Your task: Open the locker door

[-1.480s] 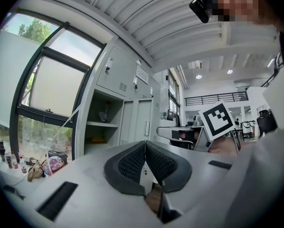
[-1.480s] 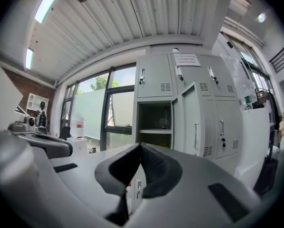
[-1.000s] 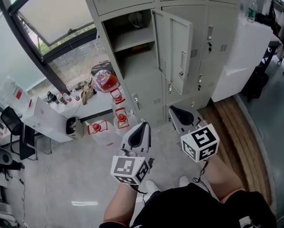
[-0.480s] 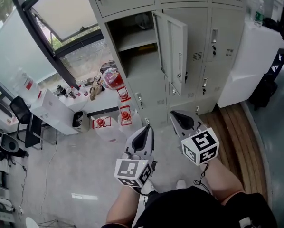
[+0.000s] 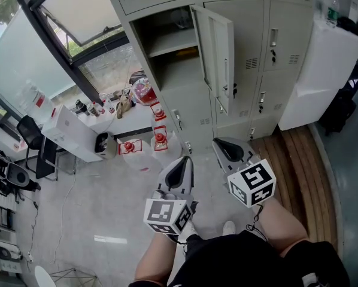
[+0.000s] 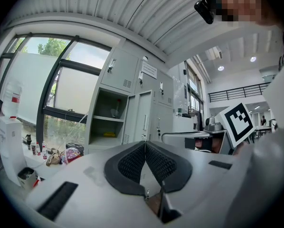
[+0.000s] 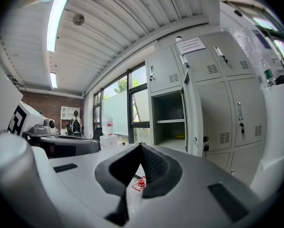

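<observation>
- The left gripper point(image 5: 182, 160) was held low and well short of the locker door point(image 5: 218, 46). Its jaws were pressed together along their full length with nothing between them point(image 6: 145, 144). With no grasp needed, this was judged a resting posture.
- The right gripper point(image 5: 218, 141) was held just beside the left one, on the side closer to the door's free edge. Its jaws met tip to tip and carried nothing point(image 7: 140, 146).
- Both grippers pointed toward the door but stood clear of its swing path, so neither could foul it.
- Red lantern-like items point(image 5: 159, 141) stood on the floor to the left of the door, between the grippers and the locker bank.
- The locker door stood swung out toward the person, hinged at the right side of its compartment, with its handle point(image 5: 225, 70) on the outward face. The task was therefore judged essentially complete.
- The compartment point(image 5: 167, 23) immediately left of the door was fully exposed. It showed one shelf point(image 5: 173, 40) and a yellow object point(image 5: 188, 54) on the level below.
- The neighbouring doors point(image 5: 275, 34) to the right of the open door were closed, each with its own handle.
- A white cabinet point(image 5: 322, 70) stood further right of the door. A low cluttered table point(image 5: 116, 121) stood well to its left, under the window.
</observation>
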A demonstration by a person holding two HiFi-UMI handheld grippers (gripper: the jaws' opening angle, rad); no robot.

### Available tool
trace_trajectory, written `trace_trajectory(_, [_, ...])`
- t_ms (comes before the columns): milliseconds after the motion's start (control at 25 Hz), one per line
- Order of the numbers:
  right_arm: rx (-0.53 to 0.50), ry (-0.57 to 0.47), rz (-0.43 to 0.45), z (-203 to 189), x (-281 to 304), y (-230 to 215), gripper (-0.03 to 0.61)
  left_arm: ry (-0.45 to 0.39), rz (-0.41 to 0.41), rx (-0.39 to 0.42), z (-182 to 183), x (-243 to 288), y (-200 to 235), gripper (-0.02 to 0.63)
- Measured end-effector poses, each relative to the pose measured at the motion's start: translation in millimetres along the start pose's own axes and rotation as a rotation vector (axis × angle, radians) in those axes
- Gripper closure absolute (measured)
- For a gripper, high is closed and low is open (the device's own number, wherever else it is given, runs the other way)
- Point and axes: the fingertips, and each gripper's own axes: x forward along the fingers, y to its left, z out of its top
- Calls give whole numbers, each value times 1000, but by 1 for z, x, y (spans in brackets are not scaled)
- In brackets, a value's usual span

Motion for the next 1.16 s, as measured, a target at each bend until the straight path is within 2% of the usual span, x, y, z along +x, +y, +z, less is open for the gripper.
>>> trace_trajectory(360, [5,9,10,-9,-2,-3,525,12,-4,1,-6,7,-7,597])
trace_trajectory(1160, [6,0,12,-3,9,-11,525,17,-12,18,1,20,-2,597])
